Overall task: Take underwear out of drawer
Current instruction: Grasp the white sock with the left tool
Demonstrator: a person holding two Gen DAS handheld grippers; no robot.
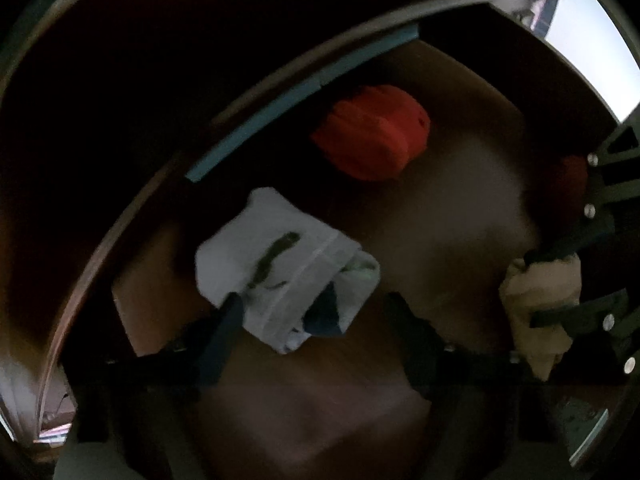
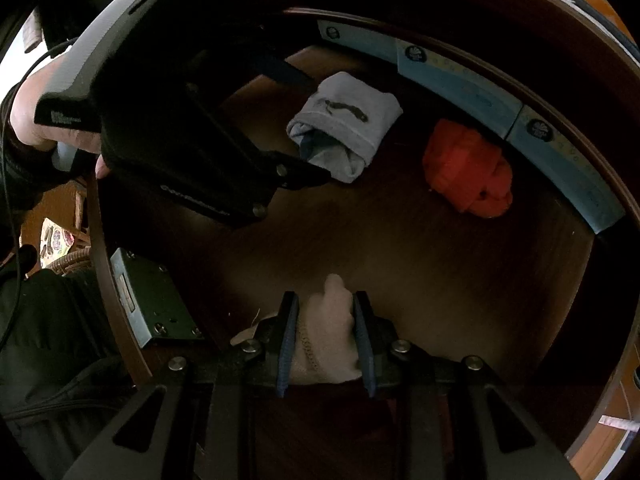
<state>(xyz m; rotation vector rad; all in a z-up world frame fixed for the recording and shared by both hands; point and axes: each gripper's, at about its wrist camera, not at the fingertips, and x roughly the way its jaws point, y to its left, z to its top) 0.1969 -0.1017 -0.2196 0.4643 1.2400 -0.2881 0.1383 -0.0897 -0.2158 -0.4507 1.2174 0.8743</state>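
Counting three rolled garments: one grey (image 2: pixel 344 126); one red (image 2: pixel 468 168); one beige (image 2: pixel 326 332), claw-held (image 2: pixel 325 340)

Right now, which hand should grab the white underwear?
Left, probably. The left gripper already hangs over the white underwear, open, with one finger at its edge. The right gripper is shut on a beige piece, off to the side in the drawer.

Brown wooden drawer (image 2: pixel 400 240) holds a grey rolled underwear (image 2: pixel 344 124) with a dark squiggle mark, an orange-red bundle (image 2: pixel 468 168), and a beige underwear (image 2: pixel 328 332).
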